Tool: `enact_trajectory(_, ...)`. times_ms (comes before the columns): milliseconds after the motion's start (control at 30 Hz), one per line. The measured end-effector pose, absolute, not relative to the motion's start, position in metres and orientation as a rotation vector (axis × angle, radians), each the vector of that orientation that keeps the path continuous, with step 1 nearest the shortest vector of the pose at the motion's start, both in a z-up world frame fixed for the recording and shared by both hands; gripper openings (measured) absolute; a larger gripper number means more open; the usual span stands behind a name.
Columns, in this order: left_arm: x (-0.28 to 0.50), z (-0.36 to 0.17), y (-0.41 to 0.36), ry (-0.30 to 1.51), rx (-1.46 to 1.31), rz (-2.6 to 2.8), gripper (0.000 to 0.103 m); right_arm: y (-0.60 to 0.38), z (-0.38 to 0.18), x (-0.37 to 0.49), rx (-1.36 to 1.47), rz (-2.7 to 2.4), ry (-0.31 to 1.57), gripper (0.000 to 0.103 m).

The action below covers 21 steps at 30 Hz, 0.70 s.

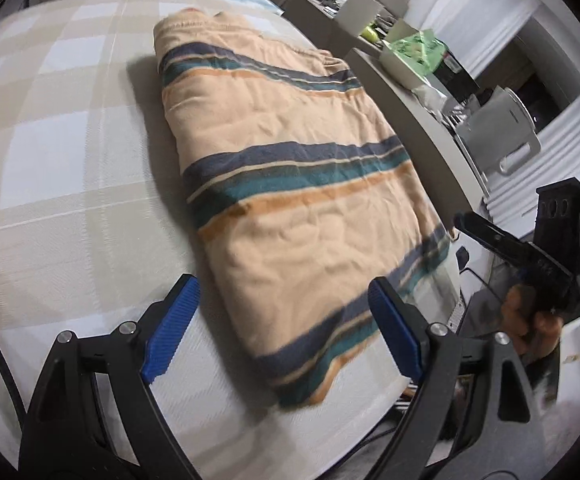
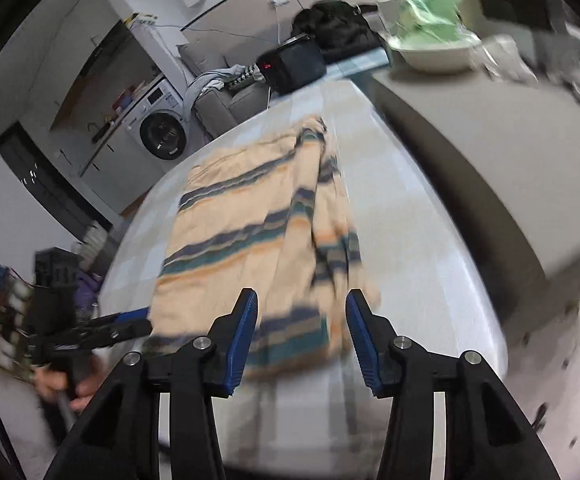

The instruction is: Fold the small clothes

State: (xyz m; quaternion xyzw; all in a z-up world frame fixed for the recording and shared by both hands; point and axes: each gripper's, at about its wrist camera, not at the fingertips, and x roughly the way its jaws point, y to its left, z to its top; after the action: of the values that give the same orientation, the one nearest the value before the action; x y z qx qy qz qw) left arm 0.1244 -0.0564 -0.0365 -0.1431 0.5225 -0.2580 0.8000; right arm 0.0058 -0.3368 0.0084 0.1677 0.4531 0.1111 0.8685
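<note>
With both claws, left (image 1: pixel 284 330) and right (image 2: pixel 301 336), gaping empty, our loose 3 o'clock flap of the striped garment (image 2: pixel 258 236) may unfold if snagged.

Folded garment (image 1: pixel 297 184) flat on the counter (image 1: pixel 70 168), near its right edge in the left wrist view. Left gripper (image 1: pixel 286 332) above the garment's near end, fingers (image 1: pixel 172 332) apart on either side of its corner. Right gripper (image 2: pixel 301 340) over the near hem, nothing between the fingers. Bowl (image 2: pixel 437 54) on the surface to the right. Washing machine (image 2: pixel 162 124) beyond the counter's far left.
</note>
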Motion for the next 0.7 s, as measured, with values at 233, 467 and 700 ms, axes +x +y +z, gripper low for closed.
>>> enact_trajectory(233,0.128,-0.036,-0.064,1.101,-0.252,-0.516,0.081,-0.311,-0.026,0.017,0.098,0.213,0.996,0.021)
enact_trajectory(467,0.131,-0.04,-0.059,1.087,-0.265,-0.499,0.081,-0.332,-0.006,0.004,0.142,0.223,0.962,0.027)
enact_trajectory(700,0.186,-0.043,-0.055,1.078,-0.373,-0.447,0.081,-0.334,-0.005,0.069,0.247,0.208,0.946,0.042)
